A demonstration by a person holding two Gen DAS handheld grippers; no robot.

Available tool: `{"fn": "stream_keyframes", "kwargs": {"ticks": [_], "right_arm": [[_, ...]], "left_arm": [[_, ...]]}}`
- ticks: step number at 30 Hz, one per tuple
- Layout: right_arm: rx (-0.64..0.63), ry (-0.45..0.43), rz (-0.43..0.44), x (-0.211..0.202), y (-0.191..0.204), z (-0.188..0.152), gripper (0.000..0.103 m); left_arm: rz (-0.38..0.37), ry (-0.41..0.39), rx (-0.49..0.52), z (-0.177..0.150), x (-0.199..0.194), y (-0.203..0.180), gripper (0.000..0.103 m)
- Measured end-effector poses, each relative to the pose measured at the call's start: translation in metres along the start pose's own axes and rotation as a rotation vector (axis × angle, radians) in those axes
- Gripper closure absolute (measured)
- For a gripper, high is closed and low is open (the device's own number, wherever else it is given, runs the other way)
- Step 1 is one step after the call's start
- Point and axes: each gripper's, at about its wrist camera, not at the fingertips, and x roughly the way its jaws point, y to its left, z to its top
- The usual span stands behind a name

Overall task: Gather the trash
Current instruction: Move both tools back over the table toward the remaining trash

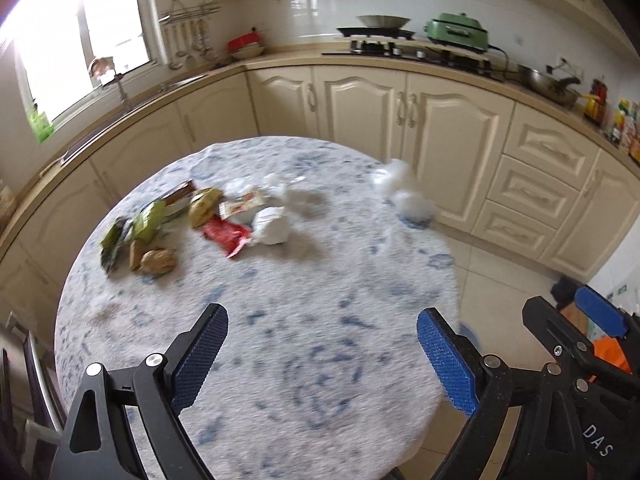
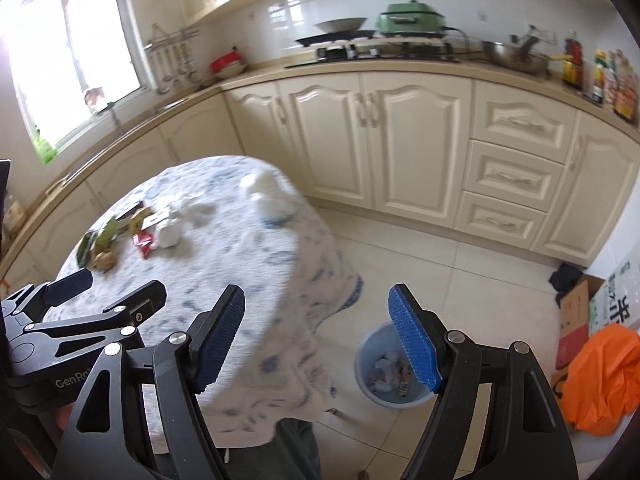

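Note:
Trash lies on a round table with a blue-patterned white cloth (image 1: 304, 320): green wrappers (image 1: 132, 228), a brown crumpled lump (image 1: 158, 261), a red wrapper (image 1: 226, 236), a white crumpled tissue (image 1: 272, 226), and white tissues near the far right edge (image 1: 404, 192). My left gripper (image 1: 322, 354) is open and empty above the table's near side. My right gripper (image 2: 316, 338) is open and empty beside the table edge (image 2: 304, 272), above the floor. A light blue bin (image 2: 384, 368) on the floor holds some trash. The left gripper also shows in the right wrist view (image 2: 116, 284).
Cream kitchen cabinets (image 2: 400, 136) curve behind the table, with a stove and pans on the counter (image 2: 360, 36). An orange bag (image 2: 604, 376) and cardboard boxes (image 2: 576, 320) stand on the tiled floor at right. The right gripper shows at right in the left wrist view (image 1: 560, 308).

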Motion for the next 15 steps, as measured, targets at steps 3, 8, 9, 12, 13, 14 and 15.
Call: {"fn": "stream_keyframes", "kwargs": {"ticks": [3, 8, 9, 12, 13, 14, 15], "right_arm": [[-0.035, 0.011, 0.019, 0.007, 0.017, 0.002, 0.027], [-0.083, 0.019, 0.036, 0.018, 0.038, 0.007, 0.027], [-0.094, 0.022, 0.033, 0.021, 0.041, 0.009, 0.027], [-0.116, 0.025, 0.026, 0.031, 0.047, 0.016, 0.022], [-0.119, 0.026, 0.023, 0.035, 0.048, 0.018, 0.021], [-0.124, 0.027, 0.019, 0.038, 0.048, 0.021, 0.02], [-0.128, 0.03, 0.013, 0.044, 0.049, 0.025, 0.019]], "left_arm": [[0.02, 0.009, -0.045, -0.002, -0.003, 0.019, 0.01], [0.046, 0.027, -0.103, 0.0, 0.0, 0.041, 0.01], [0.05, 0.034, -0.115, 0.001, 0.002, 0.045, 0.01], [0.045, 0.053, -0.143, 0.008, 0.011, 0.053, 0.01], [0.041, 0.059, -0.151, 0.01, 0.016, 0.057, 0.01], [0.038, 0.064, -0.159, 0.012, 0.021, 0.062, 0.01], [0.037, 0.069, -0.167, 0.015, 0.025, 0.065, 0.01]]}}
